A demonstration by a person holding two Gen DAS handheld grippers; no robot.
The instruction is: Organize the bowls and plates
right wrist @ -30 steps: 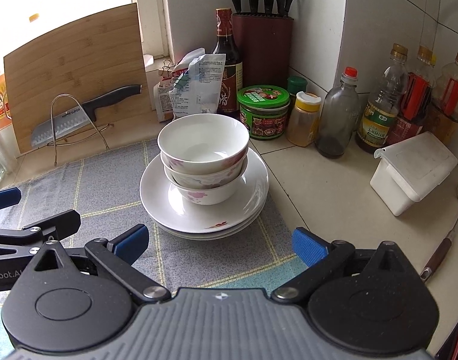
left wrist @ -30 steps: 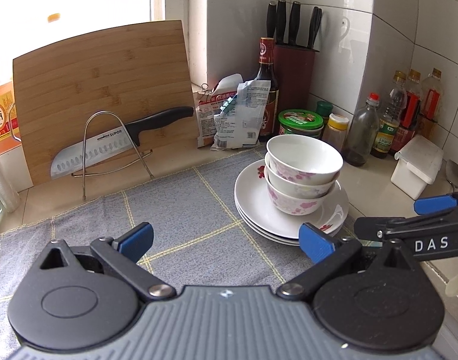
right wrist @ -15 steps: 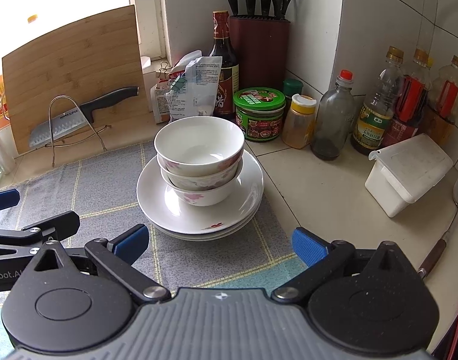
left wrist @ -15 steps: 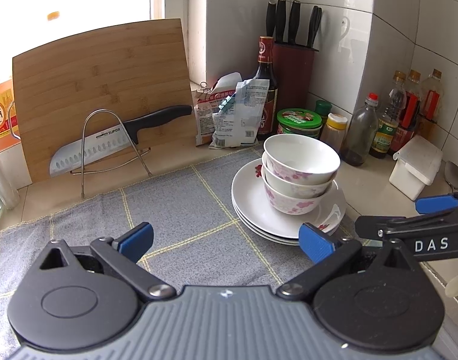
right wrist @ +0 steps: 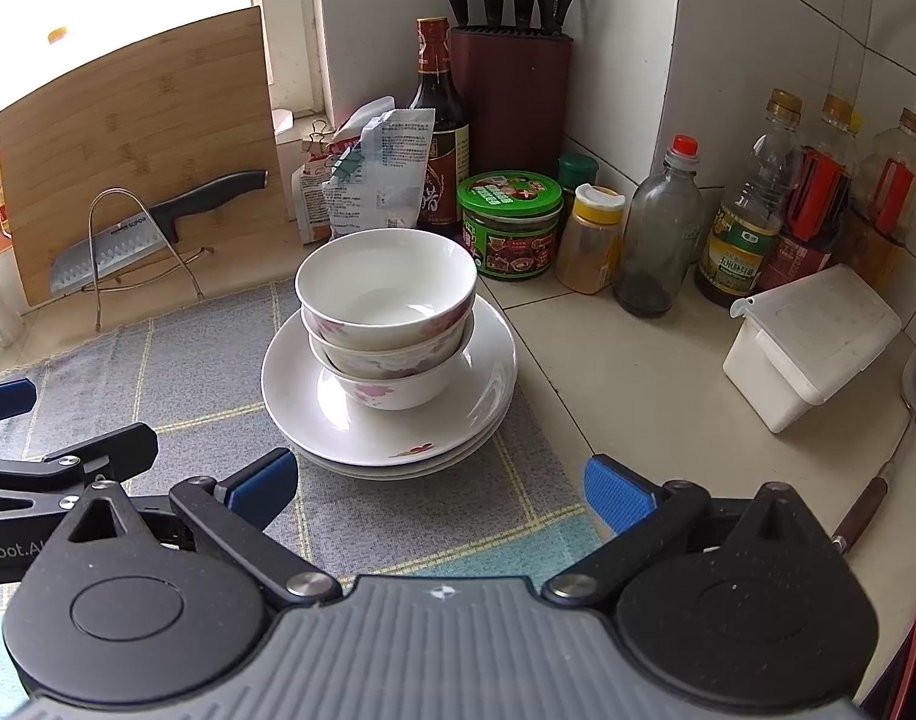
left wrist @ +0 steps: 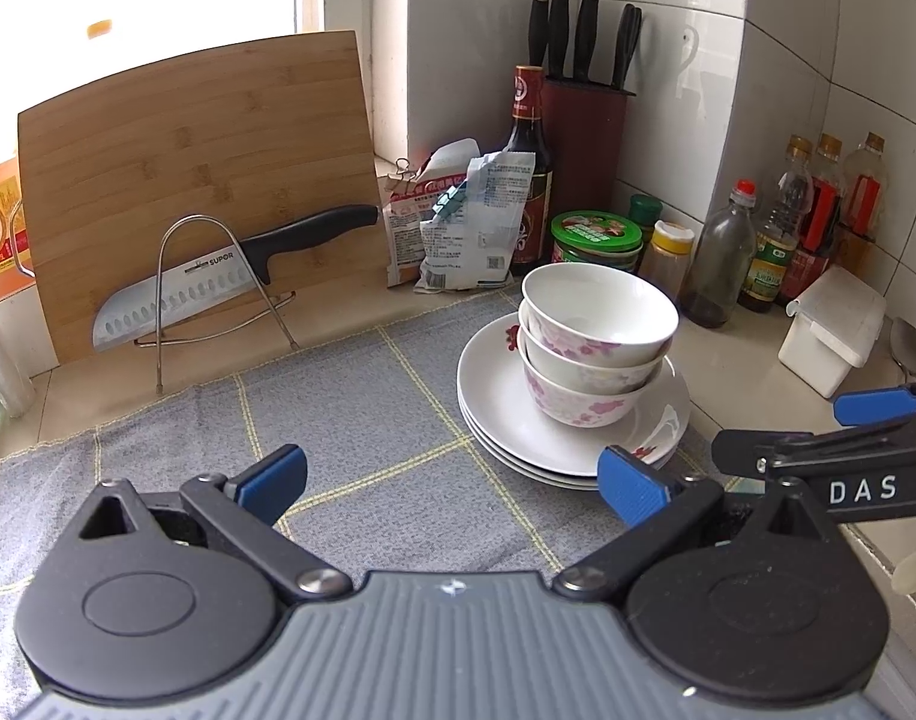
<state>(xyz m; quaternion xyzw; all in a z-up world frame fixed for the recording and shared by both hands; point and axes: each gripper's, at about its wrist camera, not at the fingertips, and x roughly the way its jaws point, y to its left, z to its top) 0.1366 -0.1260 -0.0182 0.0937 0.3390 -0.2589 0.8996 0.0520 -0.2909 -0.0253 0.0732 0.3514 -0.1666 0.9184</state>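
Left gripper [left wrist: 452, 474]: jaws spread wide, nothing between them, hovering over the grey checked cloth [left wrist: 350, 438]. Right gripper [right wrist: 437, 483]: jaws likewise released and empty, low over the same cloth. Centre of the right wrist frame: 3 floral bowls [right wrist: 389, 312] nested, standing inside a stack of white plates [right wrist: 314, 402]; the stack rests on the cloth's right edge. Right of the stack on the bare surface: white lidded box [right wrist: 811, 342]. Upper left: bamboo cutting board [right wrist: 134, 138], cleaver [right wrist: 128, 240] resting on a wire rack.
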